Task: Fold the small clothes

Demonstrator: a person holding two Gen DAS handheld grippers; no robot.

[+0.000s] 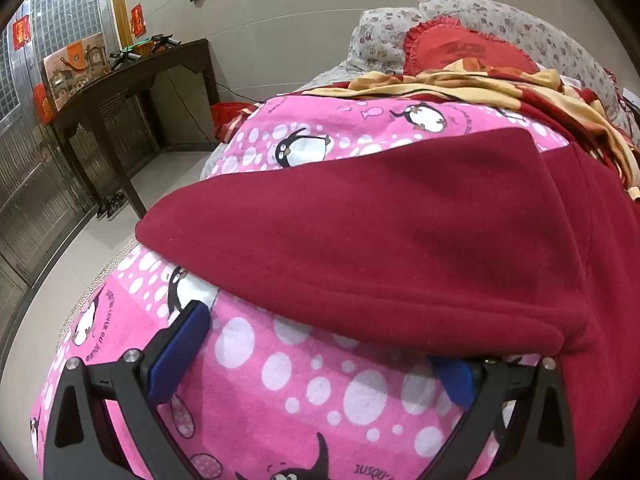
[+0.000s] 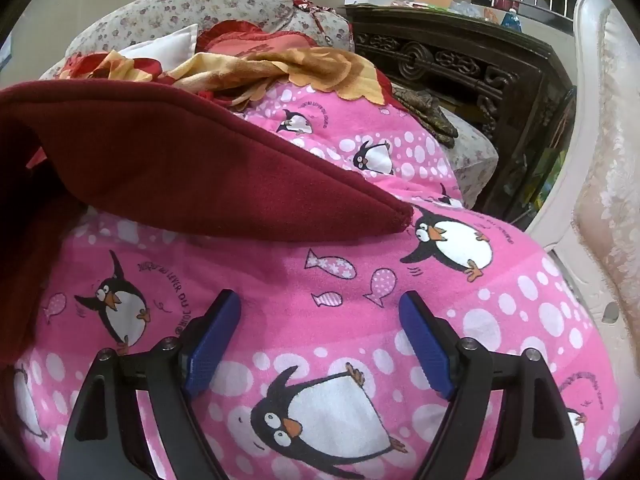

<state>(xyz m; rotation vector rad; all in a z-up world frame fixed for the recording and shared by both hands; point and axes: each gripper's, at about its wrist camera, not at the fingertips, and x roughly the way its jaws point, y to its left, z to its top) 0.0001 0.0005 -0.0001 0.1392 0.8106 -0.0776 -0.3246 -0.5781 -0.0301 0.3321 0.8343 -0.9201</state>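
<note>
A dark red fleece garment [image 1: 380, 232] lies spread on a pink penguin-print blanket [image 1: 312, 400]. My left gripper [image 1: 320, 336] stands open just in front of the garment's near hem. Its left pad is over bare blanket, and the tip of its right pad is hidden under the hem. In the right wrist view the garment [image 2: 180, 160] reaches in from the left, one corner ending above the gripper. My right gripper [image 2: 320, 298] is open over the blanket [image 2: 360, 248], apart from the cloth, with nothing between its fingers.
Floral pillows [image 1: 500, 20], a red frilled cushion [image 1: 460, 52] and a crumpled yellow-and-red cloth [image 2: 272, 68] lie at the far end of the bed. A dark wooden table [image 1: 132, 76] stands on the floor to the left. Carved dark furniture [image 2: 460, 64] and a white chair [image 2: 600, 160] stand to the right.
</note>
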